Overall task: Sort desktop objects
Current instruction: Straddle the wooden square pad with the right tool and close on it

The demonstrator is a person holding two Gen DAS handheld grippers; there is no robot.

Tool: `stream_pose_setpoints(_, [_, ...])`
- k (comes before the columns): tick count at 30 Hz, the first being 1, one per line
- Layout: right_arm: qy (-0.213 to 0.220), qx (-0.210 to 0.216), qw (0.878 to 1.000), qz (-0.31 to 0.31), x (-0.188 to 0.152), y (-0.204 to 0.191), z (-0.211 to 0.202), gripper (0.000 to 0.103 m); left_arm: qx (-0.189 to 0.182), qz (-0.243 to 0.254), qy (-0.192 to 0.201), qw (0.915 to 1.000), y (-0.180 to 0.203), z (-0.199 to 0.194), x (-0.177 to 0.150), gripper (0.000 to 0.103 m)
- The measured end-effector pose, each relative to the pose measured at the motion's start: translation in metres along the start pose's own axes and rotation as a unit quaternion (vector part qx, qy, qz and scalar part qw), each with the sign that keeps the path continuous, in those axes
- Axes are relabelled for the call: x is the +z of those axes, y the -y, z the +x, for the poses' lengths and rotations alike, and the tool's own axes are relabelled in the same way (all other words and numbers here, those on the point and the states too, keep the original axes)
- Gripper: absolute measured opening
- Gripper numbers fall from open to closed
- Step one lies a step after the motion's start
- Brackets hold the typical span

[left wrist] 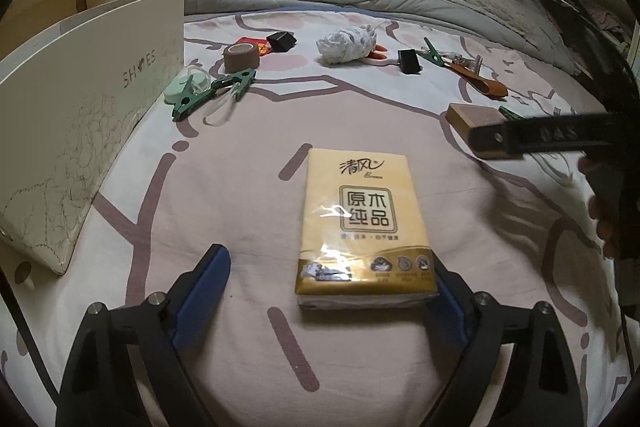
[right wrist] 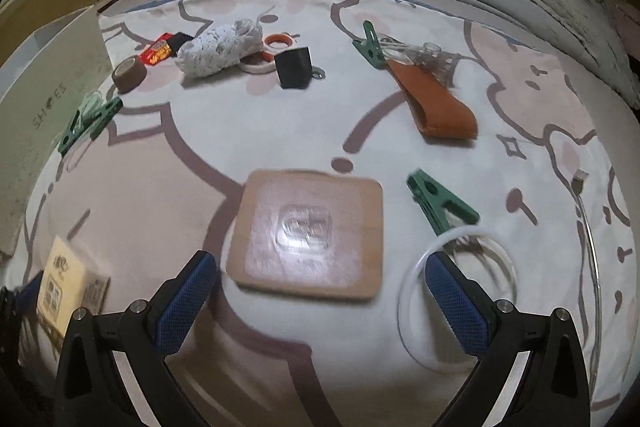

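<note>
A yellow tissue pack [left wrist: 362,227] lies flat on the bedsheet. My left gripper [left wrist: 328,295] is open, its right finger against the pack's near right corner, its left finger well clear. The pack also shows in the right wrist view [right wrist: 68,287]. A square wooden coaster [right wrist: 308,235] lies just ahead of my open right gripper [right wrist: 320,291], between its blue pads [right wrist: 184,303] without contact. In the left wrist view the coaster [left wrist: 466,119] sits at the right beside the right gripper's finger.
A white shoe box [left wrist: 80,131] stands at the left. Scattered on the sheet: green clothespins [right wrist: 440,203], a brown tape roll [right wrist: 128,73], a black binder clip [right wrist: 294,67], a crumpled white cloth [right wrist: 220,45], an orange leather strap [right wrist: 436,107], a clear ring [right wrist: 456,267]. Blankets lie at the back.
</note>
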State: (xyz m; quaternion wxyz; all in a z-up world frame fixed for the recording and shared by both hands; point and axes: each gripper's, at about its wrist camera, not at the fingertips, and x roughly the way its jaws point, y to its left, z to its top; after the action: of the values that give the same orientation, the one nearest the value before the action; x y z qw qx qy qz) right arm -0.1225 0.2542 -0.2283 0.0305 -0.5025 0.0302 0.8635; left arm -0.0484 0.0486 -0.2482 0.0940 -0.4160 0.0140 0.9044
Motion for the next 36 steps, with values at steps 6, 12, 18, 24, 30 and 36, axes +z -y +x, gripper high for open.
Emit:
stream_pose_setpoints(6, [0.012,0.046,0.999,0.008,0.012,0.001,0.003,0.103,-0.014,-0.009,0.005,0.9999,-0.003,-0.001,0.000,0.091])
stream_pose_setpoints(12, [0.097,0.081,0.992,-0.005,0.026,0.003,-0.029,0.103,-0.020,-0.015,0.008,0.9997,-0.005,-0.003,0.000,0.091])
stream_pose_setpoints(18, [0.054,0.219,0.973,0.059,0.033,0.020,-0.023,0.103,-0.018,-0.013,0.007,0.9997,-0.004,-0.002,0.000,0.091])
stream_pose_setpoints(24, [0.004,0.192,0.978,0.080,0.026,0.015,0.001,0.103,-0.018,-0.013,0.007,0.9997,-0.004,-0.002,0.000,0.091])
stream_pose_setpoints(30, [-0.010,0.144,0.985,0.089,0.021,0.035,0.008,0.103,-0.017,-0.012,0.006,0.9998,-0.004,-0.002,0.000,0.091])
stream_pose_setpoints(36, [-0.024,0.077,0.996,0.047,0.012,0.031,0.015,0.103,-0.018,-0.013,0.003,0.9998,-0.003,-0.001,0.000,0.091])
